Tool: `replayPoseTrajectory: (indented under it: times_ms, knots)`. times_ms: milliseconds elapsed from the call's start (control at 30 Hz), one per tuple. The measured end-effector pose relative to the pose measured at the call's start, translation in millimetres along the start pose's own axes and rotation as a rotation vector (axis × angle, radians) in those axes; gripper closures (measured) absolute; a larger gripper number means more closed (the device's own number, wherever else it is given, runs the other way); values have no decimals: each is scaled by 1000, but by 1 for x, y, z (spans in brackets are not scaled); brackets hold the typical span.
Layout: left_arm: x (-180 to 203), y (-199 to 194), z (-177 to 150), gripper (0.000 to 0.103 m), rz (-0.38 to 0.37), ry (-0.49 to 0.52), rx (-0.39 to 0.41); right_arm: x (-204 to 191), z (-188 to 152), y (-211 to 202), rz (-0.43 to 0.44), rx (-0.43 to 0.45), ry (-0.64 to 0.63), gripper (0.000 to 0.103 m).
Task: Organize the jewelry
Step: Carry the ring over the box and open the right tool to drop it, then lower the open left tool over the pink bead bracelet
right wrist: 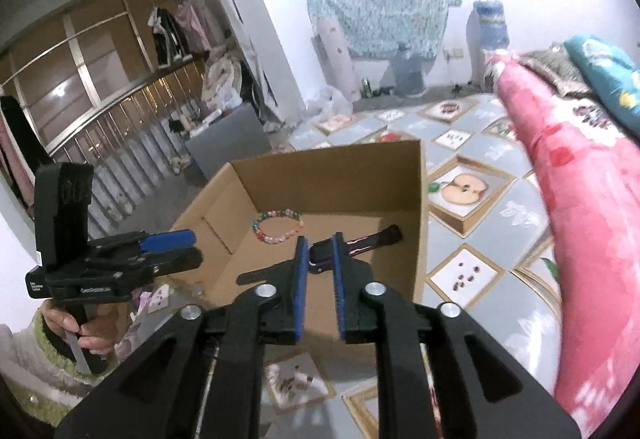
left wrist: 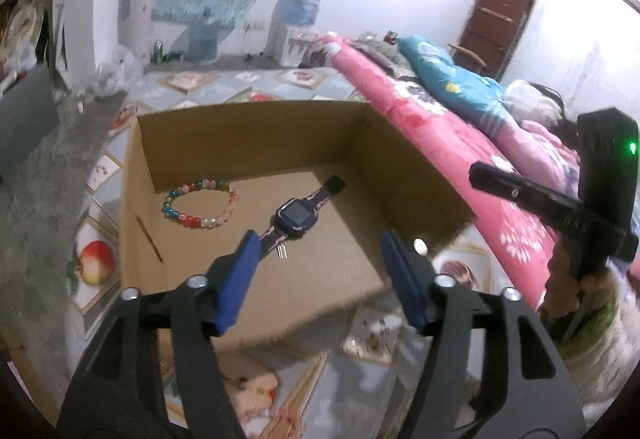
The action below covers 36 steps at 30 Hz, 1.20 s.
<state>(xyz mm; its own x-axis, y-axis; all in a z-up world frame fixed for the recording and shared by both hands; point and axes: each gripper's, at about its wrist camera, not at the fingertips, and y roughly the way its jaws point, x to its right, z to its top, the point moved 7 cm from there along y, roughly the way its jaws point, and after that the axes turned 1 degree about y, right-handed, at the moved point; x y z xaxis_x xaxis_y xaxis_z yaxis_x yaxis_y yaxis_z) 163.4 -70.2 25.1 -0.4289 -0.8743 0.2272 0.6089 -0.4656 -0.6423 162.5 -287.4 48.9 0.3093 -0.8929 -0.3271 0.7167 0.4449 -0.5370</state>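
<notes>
1. Cardboard box [left wrist: 256, 239] sits open-topped on a patterned floor mat [right wrist: 472, 167] beside a bed with a pink floral blanket [left wrist: 460, 159]. My reading: it serves as the collecting bin for the jewelry.

2. Beaded bracelet [left wrist: 200, 203] lies flat on the box bottom toward the far left corner. Multicoloured beads, closed loop, apart from the walls.

3. Smartwatch [left wrist: 298, 214] with dark square face lies on the box bottom just beside the bracelet, not touching it; strap stretched out, far end toward the right wall.

4. Left tool [left wrist: 320, 251] hovers over the near edge of the box, blue pads spread wide, nothing between them. The near strap end shows just past the left pad; contact cannot be told.

5. Right tool [right wrist: 320, 259] hangs above the box from the other side, pads narrow with a slim gap. The watch [right wrist: 352, 245] shows through and behind that gap; the left view shows it lying on the cardboard, so I judge the tool empty.

6. Both pieces appear already placed. Judgement: sorting into the box is well along, possibly finished for these two.

7. Writing: small white lettering on the left tool's body in the right view, too blurred to read. No brand legible on watch or box.
</notes>
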Motion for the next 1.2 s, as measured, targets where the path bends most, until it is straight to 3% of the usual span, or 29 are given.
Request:
replayPoseTrajectory:
  times_ms: [67, 167, 267, 433, 533, 633, 700, 1067, 1200]
  knots:
    - [8, -12, -10, 29, -3, 35, 2, -1, -8, -14, -35, 9, -9, 59]
    - [21, -20, -36, 22, -14, 81, -33, -1, -38, -21, -124, -47, -19, 48]
    - [32, -5, -72, 21, -5, 95, -123, 3, -80, -10, -233, -159, -24, 38]
    - [37, 44, -130, 21, 102, 167, -299, 17, -141, 23, -397, -344, -39, 30]
    - [33, 66, -146, 20, 145, 173, -369, 24, -158, 36, -410, -397, -16, 25]
    - [29, 74, -145, 16, 165, 177, -354, 33, -165, 43, -445, -419, -9, 18]
    - [24, 78, -145, 8, 171, 161, -367, 36, -166, 44, -456, -418, -15, 6]
    - [27, 76, -144, 8, 181, 151, -407, 41, -163, 54, -434, -487, 6, 6]
    - [28, 84, -138, 8, 182, 151, -440, 43, -162, 55, -427, -475, 5, 6]
